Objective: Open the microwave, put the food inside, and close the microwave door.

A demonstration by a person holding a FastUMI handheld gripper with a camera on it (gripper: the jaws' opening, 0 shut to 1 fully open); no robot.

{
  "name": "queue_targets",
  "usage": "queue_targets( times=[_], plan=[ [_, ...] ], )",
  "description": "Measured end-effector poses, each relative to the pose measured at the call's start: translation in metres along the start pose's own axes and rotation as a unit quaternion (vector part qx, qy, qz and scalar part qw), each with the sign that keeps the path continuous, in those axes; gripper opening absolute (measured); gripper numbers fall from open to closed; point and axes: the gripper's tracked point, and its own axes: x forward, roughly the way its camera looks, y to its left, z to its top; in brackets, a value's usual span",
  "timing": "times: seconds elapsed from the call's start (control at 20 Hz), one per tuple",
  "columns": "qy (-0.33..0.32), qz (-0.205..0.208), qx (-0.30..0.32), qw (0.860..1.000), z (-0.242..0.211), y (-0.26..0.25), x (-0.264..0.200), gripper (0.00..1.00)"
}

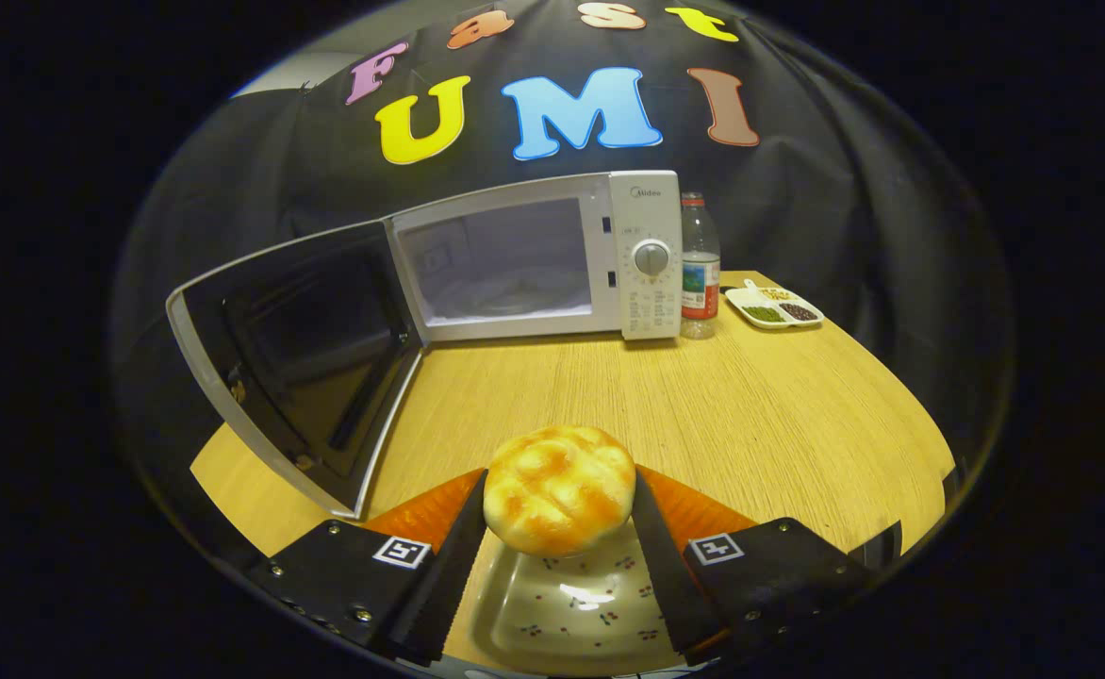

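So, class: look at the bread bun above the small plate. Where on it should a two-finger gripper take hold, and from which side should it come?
Grip the bun across its widest middle, on the two opposite flanks, coming in level from the near side. Its domed top offers no flat hold, and the sides stand clear above the plate. The gripper already holds it this way, one finger on each flank, facing the open microwave.

wooden table (pixel 760 415) | on it: microwave (pixel 534 259), bottle (pixel 700 269), divided tray (pixel 773 307), plate (pixel 571 604)

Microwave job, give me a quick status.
Tongs shut on bun, above the plate. Microwave door wide open, cavity ahead. Table path clear.
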Motion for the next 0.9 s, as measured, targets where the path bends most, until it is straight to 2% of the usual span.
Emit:
queue_targets(
  times=[0.4, 0.9],
  plan=[
    [-0.045, 0.049, 0.027, 0.997, 0.07, 0.037, 0.068, 0.84],
    [-0.061, 0.079, 0.073, 0.992, 0.105, 0.067, 0.166, 0.84]
  ],
)
